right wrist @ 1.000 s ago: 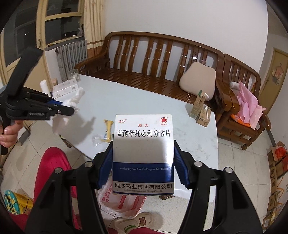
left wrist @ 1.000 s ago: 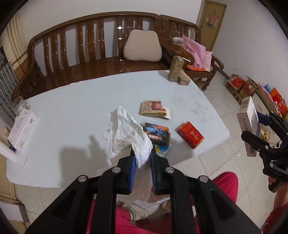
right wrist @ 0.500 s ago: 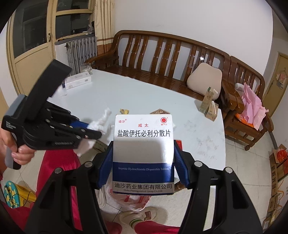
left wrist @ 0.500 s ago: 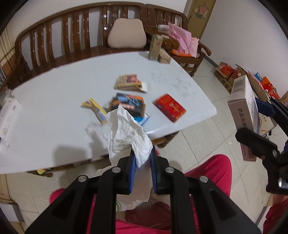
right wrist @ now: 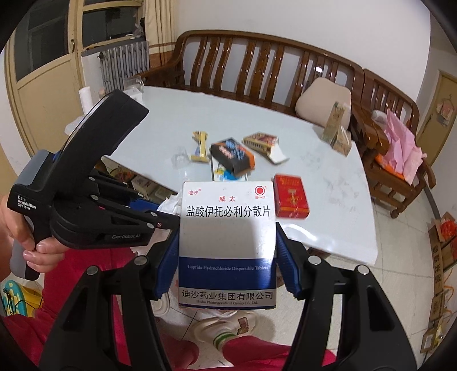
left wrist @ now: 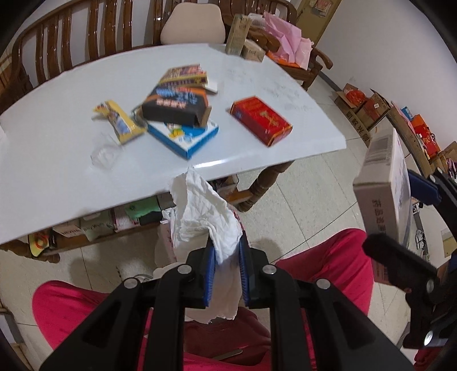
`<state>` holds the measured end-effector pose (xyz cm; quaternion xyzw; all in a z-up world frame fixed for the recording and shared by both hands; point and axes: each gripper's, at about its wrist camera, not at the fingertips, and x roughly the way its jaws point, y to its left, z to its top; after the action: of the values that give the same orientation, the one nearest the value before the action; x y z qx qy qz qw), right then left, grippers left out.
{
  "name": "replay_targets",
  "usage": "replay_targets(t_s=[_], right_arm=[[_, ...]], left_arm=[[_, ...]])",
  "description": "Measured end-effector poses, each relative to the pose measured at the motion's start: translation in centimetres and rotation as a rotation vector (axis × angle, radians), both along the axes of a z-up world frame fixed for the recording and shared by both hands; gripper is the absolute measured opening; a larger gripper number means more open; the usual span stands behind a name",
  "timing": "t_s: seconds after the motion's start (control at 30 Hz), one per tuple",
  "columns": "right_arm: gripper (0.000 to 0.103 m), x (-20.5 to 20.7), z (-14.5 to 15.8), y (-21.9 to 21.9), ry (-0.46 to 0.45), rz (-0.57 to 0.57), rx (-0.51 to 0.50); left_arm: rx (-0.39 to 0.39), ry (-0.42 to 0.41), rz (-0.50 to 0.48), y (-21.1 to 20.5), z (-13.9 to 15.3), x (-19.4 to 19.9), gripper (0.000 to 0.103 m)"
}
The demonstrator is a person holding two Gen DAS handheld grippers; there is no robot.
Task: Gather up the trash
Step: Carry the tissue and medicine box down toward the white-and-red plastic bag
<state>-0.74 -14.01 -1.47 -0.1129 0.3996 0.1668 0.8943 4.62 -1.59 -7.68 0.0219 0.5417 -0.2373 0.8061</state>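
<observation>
My left gripper [left wrist: 226, 256] is shut on a crumpled white tissue [left wrist: 204, 211] and holds it off the near edge of the white table [left wrist: 42, 142], above my red-trousered legs. My right gripper [right wrist: 227, 251] is shut on a white and blue medicine box [right wrist: 227, 228], held upright in front of the table; the box also shows in the left wrist view [left wrist: 382, 185]. On the table lie a red box [left wrist: 261, 120], a black box [left wrist: 175, 104] on a blue box [left wrist: 185, 137], a patterned box [left wrist: 185, 74], a yellow wrapper [left wrist: 120, 121] and a clear plastic scrap [left wrist: 102, 155].
Two tan cartons [left wrist: 242, 42] stand at the table's far corner. A wooden bench with a cushion [left wrist: 192, 24] runs behind the table. Pink paper [right wrist: 402, 142] lies on a chair. Cardboard boxes [left wrist: 371, 108] line the right wall. Clutter sits under the table [left wrist: 94, 225].
My left gripper has pulled back and down off the table with the tissue. The right gripper has come closer beside it, still holding the medicine box.
</observation>
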Motion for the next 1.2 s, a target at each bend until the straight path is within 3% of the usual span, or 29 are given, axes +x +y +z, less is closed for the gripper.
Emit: replay_targets(t_s=[0.4, 0.7, 1.2], right_arm=[[0.06, -0.5, -5.5, -0.1, 0.04, -0.062, -0.013], [0.06, 0.3, -9.7, -0.5, 0.121, -0.102, 0.021], [0.06, 2.0, -16.7, -0.9, 0.246, -0.167, 0.064]], left_arm=[[-0.001, 0.091, 0.03, -0.8, -5.9, 0.0, 0.015], [-0.005, 0.175, 0.053, -1.2, -10.1, 0.8, 0.015], [-0.061, 0.32, 0.197, 0.4, -17.1, 2.8, 0.015]])
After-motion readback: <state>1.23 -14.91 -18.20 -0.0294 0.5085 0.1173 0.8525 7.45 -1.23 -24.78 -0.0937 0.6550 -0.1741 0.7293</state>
